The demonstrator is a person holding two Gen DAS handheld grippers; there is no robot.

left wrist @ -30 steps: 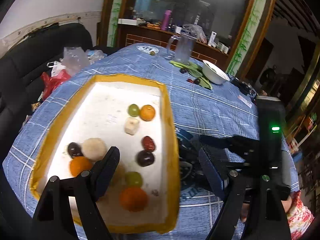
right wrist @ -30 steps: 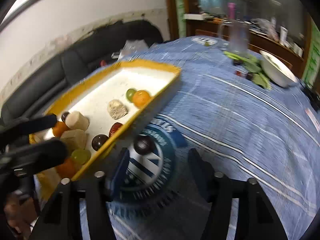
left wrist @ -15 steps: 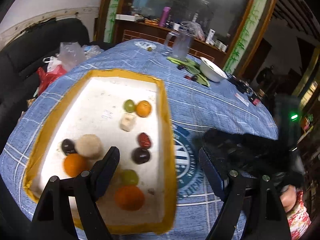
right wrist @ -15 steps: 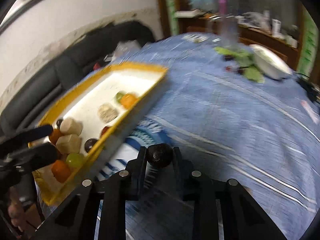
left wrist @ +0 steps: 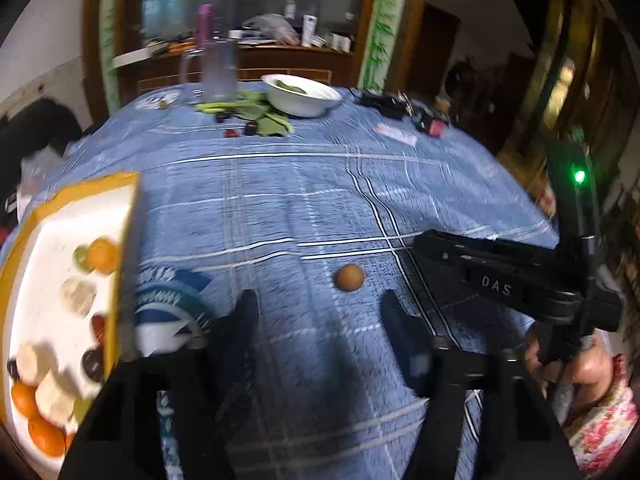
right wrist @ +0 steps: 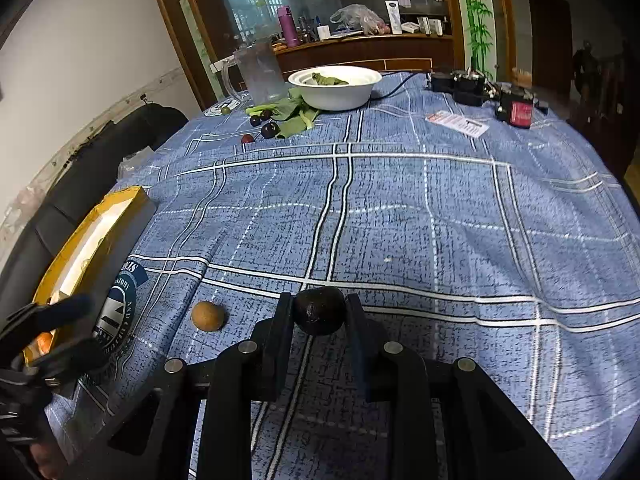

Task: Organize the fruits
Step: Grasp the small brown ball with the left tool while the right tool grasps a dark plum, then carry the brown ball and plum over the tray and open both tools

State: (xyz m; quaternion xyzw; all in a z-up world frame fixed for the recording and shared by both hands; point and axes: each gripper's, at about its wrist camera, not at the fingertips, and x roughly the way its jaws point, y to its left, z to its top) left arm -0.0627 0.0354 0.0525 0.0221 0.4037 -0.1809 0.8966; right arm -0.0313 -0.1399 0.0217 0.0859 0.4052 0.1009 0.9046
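The right claw [right wrist: 319, 312] was clamped on a dark round fruit [right wrist: 319, 309], pinched between the tips of its two fingers [right wrist: 280, 332] and held above the blue checked tablecloth [right wrist: 420, 220]. Just to the left of that claw, a small brown fruit [right wrist: 207, 315] lay alone on the cloth, apart from everything else.

The left claw [left wrist: 316, 312] stood released, its fingers [left wrist: 244, 320] spread wide with nothing between them. The brown fruit [left wrist: 349, 276] sat on the cloth just ahead of its fingertips, a little toward the right finger and not touching either one. To the left of this claw was the yellow-rimmed tray [left wrist: 120, 272], with oranges [left wrist: 102, 255], a green grape [left wrist: 81, 256], pale chunks [left wrist: 78, 295] and dark fruits [left wrist: 93, 364] on its white floor (much of it blurred in this view). To the right reached the body of the right claw [left wrist: 516, 280], a green light showing on it.

Far ahead of both claws, at the far side of the table, stood a white bowl [right wrist: 335, 87] with green leaves [right wrist: 296, 116] beside it, a clear jug [right wrist: 260, 74], and a few dark grapes [right wrist: 269, 129] and a red fruit [right wrist: 247, 138] loose on the cloth. A black device with cables [right wrist: 464, 82] lay far ahead to the right.
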